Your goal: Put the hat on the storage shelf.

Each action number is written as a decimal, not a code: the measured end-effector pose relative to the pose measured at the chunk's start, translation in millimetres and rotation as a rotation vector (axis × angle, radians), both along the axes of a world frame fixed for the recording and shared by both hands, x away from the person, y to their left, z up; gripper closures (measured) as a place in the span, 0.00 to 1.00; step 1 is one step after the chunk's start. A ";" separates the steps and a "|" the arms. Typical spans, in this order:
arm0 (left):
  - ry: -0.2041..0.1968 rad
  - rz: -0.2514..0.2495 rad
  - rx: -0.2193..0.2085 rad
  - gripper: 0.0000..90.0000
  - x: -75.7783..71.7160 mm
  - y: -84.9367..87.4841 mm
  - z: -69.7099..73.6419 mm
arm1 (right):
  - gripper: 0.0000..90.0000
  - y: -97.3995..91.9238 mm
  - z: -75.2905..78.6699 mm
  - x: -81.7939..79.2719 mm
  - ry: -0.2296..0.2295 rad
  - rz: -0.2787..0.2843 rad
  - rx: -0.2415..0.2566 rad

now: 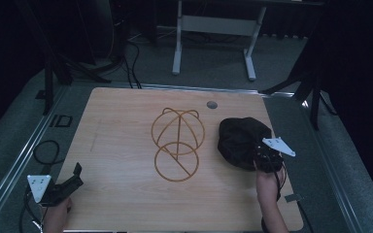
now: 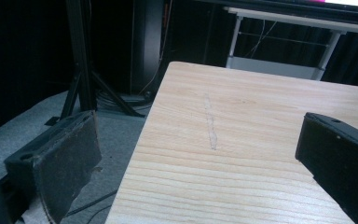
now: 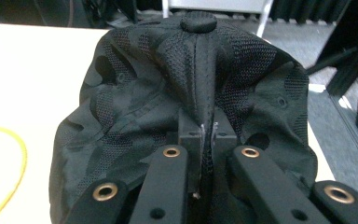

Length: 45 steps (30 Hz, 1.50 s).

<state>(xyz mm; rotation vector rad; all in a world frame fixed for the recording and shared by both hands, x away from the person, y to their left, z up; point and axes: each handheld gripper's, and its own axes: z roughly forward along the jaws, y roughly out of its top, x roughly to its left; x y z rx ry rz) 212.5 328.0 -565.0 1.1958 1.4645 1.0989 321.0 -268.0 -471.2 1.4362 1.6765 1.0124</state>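
A black fabric cap (image 1: 240, 140) lies at the right side of the wooden table (image 1: 126, 145). My right gripper (image 1: 262, 158) is shut on the near edge of the black cap (image 3: 191, 84), pinching a fold of cloth between its jaws (image 3: 207, 135). The cap's top button points away from me in the right gripper view. A yellow wire hat stand (image 1: 177, 143) rests at the table's middle, left of the cap. My left gripper (image 1: 75, 174) sits at the front left corner, open, with nothing between its fingers (image 2: 70, 158).
A small round grommet (image 1: 212, 104) is set in the table's far edge. Cables (image 1: 46, 150) trail on the floor at the left. A white desk frame (image 1: 213, 34) stands beyond the table. Dark tripod legs (image 2: 81, 79) stand off the left edge.
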 end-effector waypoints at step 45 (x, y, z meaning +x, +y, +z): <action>0.007 -0.003 -0.002 0.01 0.6 0.3 0.2 | 0.97 5.0 149.8 -46.1 -0.285 0.283 0.033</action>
